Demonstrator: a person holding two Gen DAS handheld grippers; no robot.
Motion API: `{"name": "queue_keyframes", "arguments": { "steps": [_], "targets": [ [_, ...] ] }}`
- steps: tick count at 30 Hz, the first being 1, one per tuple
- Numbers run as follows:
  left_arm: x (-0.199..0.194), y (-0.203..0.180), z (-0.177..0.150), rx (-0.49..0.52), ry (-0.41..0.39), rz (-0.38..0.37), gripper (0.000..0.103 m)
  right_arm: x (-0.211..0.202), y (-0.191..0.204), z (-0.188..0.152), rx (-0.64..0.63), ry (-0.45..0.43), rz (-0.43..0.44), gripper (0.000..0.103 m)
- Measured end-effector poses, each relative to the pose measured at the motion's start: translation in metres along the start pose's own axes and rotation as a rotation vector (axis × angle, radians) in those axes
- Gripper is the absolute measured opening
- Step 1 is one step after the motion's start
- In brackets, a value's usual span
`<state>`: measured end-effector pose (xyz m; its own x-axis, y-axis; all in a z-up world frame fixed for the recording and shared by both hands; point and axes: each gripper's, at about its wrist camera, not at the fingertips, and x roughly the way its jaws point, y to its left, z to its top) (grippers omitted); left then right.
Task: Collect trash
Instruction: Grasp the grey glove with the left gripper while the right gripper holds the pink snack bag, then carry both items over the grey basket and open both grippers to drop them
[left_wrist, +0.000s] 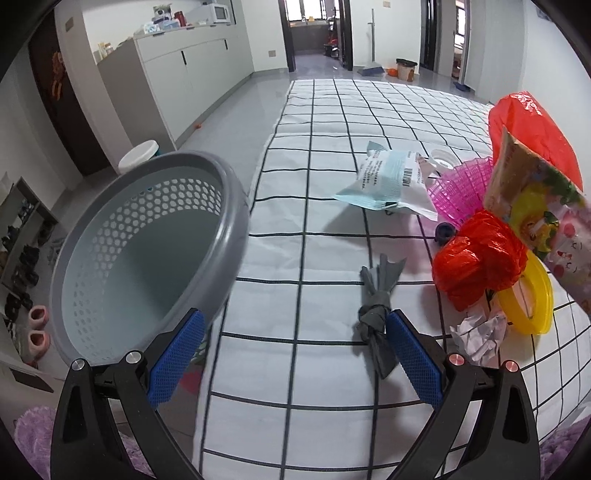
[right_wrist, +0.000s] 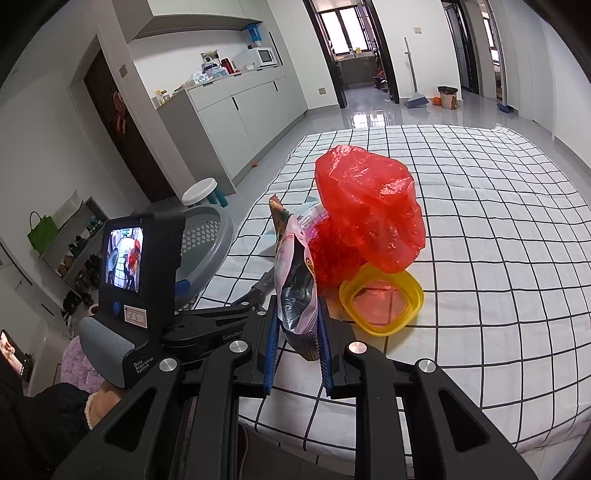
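**Lifting a snack wrapper off the checked bed, bin waiting at the edge**

Gripping a crinkled snack wrapper (right_wrist: 297, 291) between the blue pads of the right gripper (right_wrist: 297, 332), jaws closed on its lower end, the rest standing up toward 12 o'clock. Holding the left gripper (left_wrist: 295, 354) wide open and empty above the checked sheet (left_wrist: 295, 369). Resting just inside its right pad, toward 1 o'clock: a knotted grey bag (left_wrist: 375, 317). Sitting at 10 o'clock, beside the sheet's edge and touching or just behind the left pad: a grey perforated bin (left_wrist: 147, 251), mouth tilted toward the camera.

Risking a slip: thin, glossy foil pinched only at one end, likely sliding free or flopping sideways on the way to the bin. Risking a snag too, with the wrapper standing close against the red plastic bags (right_wrist: 369, 218) and the yellow ring lid (right_wrist: 380, 306) at 1 o'clock. Lying farther off at 1 o'clock from the left gripper: a blue-and-white packet (left_wrist: 391, 181), a pink mesh basket (left_wrist: 461, 188), crumpled paper (left_wrist: 480, 336).
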<state>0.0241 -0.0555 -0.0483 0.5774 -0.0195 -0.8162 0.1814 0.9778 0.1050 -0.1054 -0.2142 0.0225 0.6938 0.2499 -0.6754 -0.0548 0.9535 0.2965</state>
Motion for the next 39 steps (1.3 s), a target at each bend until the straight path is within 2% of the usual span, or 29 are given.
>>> {"name": "queue_keyframes", "arguments": {
  "steps": [7,8,9,11,13,15,16,18,28,33,39],
  "targets": [
    [0.001,-0.020,0.001,0.057,-0.027,0.000,0.095,0.002,0.000,0.000,0.005,0.008,-0.003,0.019],
    [0.000,-0.021,0.001,0.066,-0.032,0.001,0.089,0.002,0.000,0.000,0.007,0.010,-0.001,0.019],
    [-0.002,-0.024,0.000,0.076,-0.037,-0.003,0.074,0.002,0.000,0.000,0.007,0.011,-0.001,0.019],
    [-0.003,-0.024,0.000,0.075,-0.035,-0.027,0.065,0.002,0.000,0.000,0.007,0.010,0.000,0.019],
    [-0.003,-0.024,0.000,0.075,-0.025,-0.047,0.062,0.002,0.000,0.000,0.005,0.009,0.001,0.019],
    [0.001,-0.025,-0.001,0.082,-0.003,-0.060,0.042,0.002,0.001,0.000,0.002,0.009,0.002,0.019],
    [0.001,-0.025,-0.001,0.080,0.001,-0.077,0.038,0.002,0.001,0.000,0.002,0.008,0.002,0.019],
    [0.000,-0.024,-0.001,0.082,0.005,-0.087,0.020,0.001,0.001,0.000,0.002,0.008,0.002,0.019],
    [-0.029,0.000,-0.001,0.057,-0.034,-0.116,0.019,0.002,0.006,0.001,-0.006,0.003,-0.001,0.019],
    [-0.053,0.037,0.004,0.020,-0.082,-0.081,0.019,0.008,0.025,0.006,-0.034,0.010,0.010,0.019],
    [-0.064,0.089,0.006,-0.030,-0.097,-0.014,0.019,0.027,0.064,0.014,-0.089,0.033,0.043,0.019]
  ]
}}
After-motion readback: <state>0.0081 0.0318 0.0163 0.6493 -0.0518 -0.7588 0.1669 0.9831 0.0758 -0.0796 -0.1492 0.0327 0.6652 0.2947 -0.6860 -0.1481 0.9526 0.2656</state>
